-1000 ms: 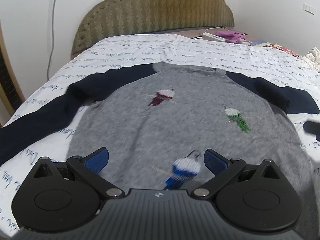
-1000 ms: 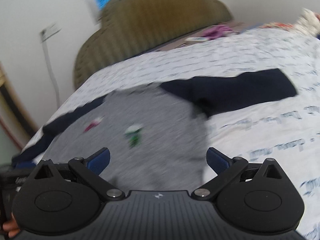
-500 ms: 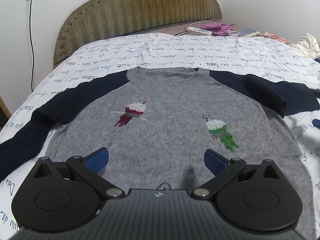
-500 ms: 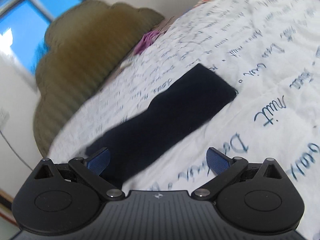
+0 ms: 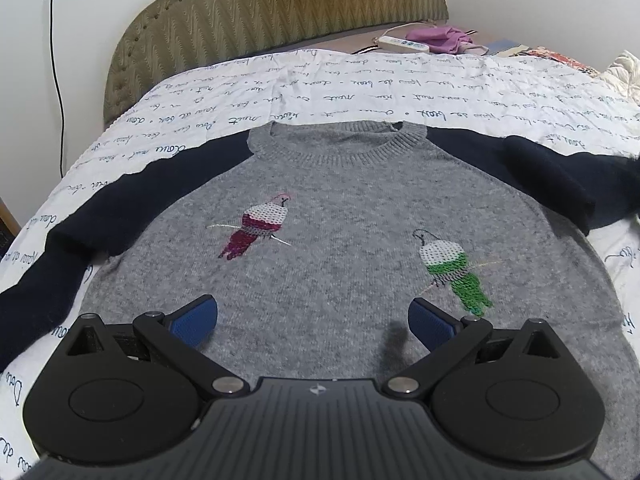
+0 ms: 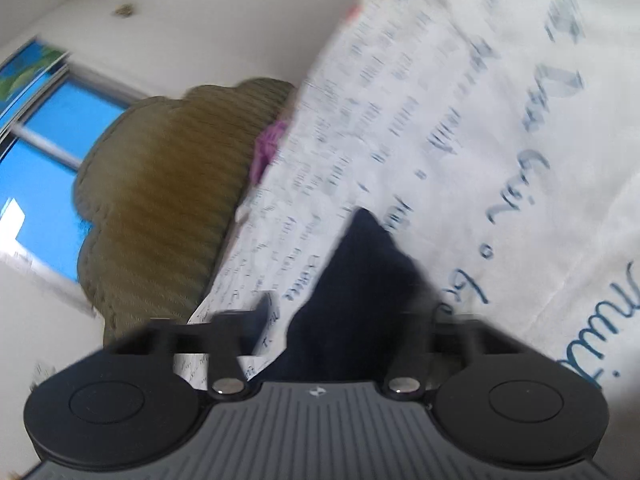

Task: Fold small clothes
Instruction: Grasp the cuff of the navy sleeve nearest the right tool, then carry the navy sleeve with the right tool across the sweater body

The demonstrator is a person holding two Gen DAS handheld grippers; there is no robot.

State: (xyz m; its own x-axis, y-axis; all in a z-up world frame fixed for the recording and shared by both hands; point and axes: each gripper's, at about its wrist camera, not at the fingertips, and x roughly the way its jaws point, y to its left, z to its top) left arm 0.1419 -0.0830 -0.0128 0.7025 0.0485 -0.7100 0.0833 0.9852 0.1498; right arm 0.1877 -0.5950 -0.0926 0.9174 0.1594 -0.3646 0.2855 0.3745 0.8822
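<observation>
A grey knit sweater point(image 5: 340, 216) with navy sleeves and embroidered parrots lies flat, front up, on the bed. My left gripper point(image 5: 312, 320) hovers open over its lower front, with nothing between the blue pads. The sweater's right sleeve point(image 5: 560, 184) lies folded back on itself. In the blurred, rolled right wrist view, the navy sleeve end point(image 6: 360, 280) sits between the fingers of my right gripper point(image 6: 348, 316), whose jaws are closing. A strip of white sheet still shows between the left finger point(image 6: 262, 314) and the cloth.
The bed carries a white sheet point(image 5: 360, 84) printed with script, below a padded olive headboard point(image 5: 272, 12). A power strip point(image 5: 404, 43) and purple cloth point(image 5: 440, 36) lie behind the sheet. More clothes are piled at the far right point(image 5: 624, 68).
My left gripper shifted a little, so the sweater sits more centred. My right gripper rolled, dropped onto the navy sleeve end, and its fingers have come inward around it.
</observation>
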